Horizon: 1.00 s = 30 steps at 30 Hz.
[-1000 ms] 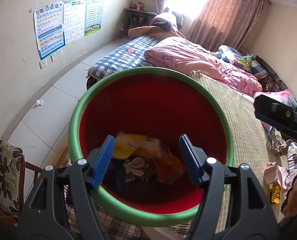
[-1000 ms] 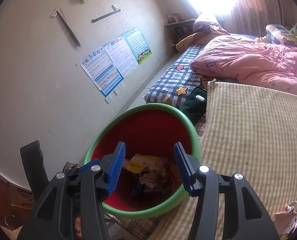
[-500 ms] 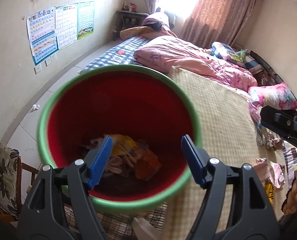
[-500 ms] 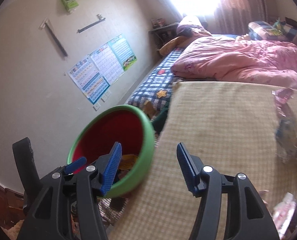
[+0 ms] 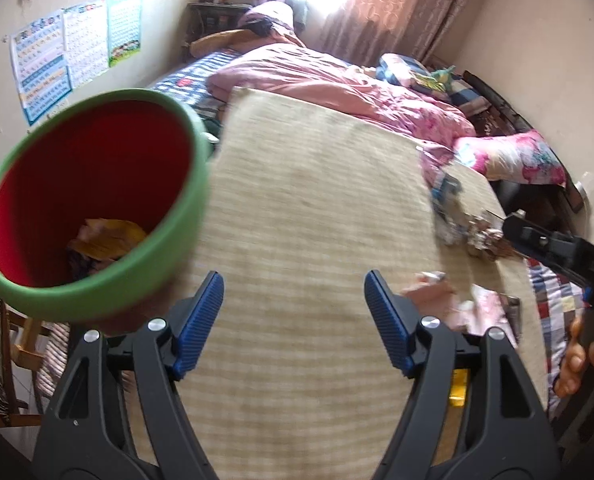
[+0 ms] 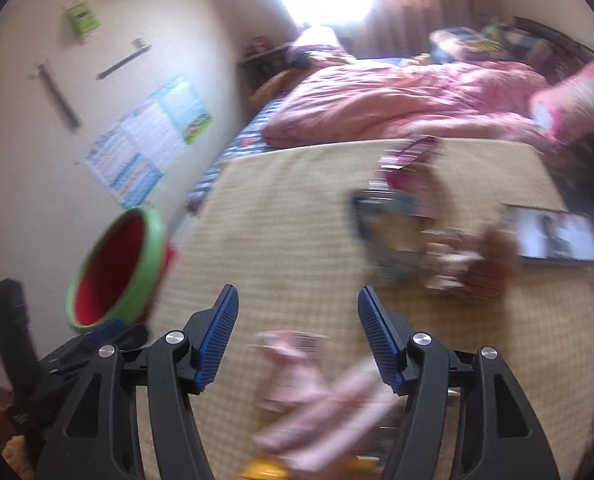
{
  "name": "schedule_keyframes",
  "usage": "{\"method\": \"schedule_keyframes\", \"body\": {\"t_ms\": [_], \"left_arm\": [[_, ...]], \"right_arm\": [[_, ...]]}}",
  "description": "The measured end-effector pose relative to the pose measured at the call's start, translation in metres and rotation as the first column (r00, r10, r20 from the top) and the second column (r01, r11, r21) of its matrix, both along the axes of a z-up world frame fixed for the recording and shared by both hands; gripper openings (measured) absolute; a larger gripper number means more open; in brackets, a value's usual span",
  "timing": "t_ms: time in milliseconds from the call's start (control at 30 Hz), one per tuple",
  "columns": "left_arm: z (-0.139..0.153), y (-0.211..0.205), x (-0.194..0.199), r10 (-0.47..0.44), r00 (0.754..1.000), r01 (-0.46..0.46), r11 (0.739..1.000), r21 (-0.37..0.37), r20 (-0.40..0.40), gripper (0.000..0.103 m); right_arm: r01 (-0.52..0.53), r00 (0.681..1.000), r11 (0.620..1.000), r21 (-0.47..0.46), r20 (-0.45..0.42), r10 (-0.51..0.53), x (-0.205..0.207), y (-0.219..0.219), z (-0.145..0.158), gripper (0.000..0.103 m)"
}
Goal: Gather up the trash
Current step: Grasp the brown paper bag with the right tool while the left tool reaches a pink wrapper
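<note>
A red bin with a green rim stands at the left edge of the bed, with a yellow wrapper and other scraps inside. My left gripper is open and empty over the woven mat. My right gripper is over the same mat with its jaws opening and nothing pressed between them. Blurred pink wrappers lie on the mat just below it. Farther right lie a blue packet, a magenta wrapper and brown crumpled scraps.
A pink quilt and pillows cover the far end of the bed. A glossy magazine lies at the mat's right side. A yellow scrap sits by the left gripper's right finger. A hand shows at the right edge.
Both grippers swung right, away from above the bin and out over the mat. The bin slid to the left of both views. Both pairs of jaws widened, the right more.
</note>
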State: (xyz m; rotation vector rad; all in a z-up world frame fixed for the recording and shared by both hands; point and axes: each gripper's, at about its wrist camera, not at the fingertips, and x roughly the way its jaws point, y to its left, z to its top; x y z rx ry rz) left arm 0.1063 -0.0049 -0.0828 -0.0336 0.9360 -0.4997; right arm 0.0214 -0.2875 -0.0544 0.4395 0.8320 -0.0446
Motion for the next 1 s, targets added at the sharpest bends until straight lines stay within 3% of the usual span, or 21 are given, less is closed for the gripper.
{"method": "schedule_keyframes", "body": {"t_ms": [100,200,367,533,1000], "left_arm": [[0.005,-0.025,-0.012,-0.049,0.999,0.049,0.999,-0.022,0.005,0.070],[0.009,-0.063,-0.029,-0.158,0.987,0.158,0.987,-0.042,0.006,0.073],[-0.007,-0.118,-0.044,-0.270,0.962,0.269,0.963,-0.029,-0.040,0.074],[-0.034,-0.143,-0.043,-0.271,0.953,0.274,0.962,0.004,-0.136,0.074],[-0.044,-0.158,-0.046,-0.320,0.928,0.335,0.941,0.051,-0.192,0.073]], "right_arm": [[0.079,0.997,0.996,-0.043,0.004,-0.079,-0.016,-0.040,-0.004,0.060],[0.115,0.993,0.991,-0.072,-0.001,-0.115,-0.022,-0.066,-0.009,0.060],[0.142,0.989,0.989,-0.048,-0.039,-0.144,-0.014,-0.098,-0.029,0.060],[0.123,0.990,0.992,-0.018,-0.072,-0.124,-0.011,-0.111,-0.045,0.060],[0.019,0.993,1.000,-0.022,-0.117,-0.021,0.025,-0.108,-0.064,0.063]]}}
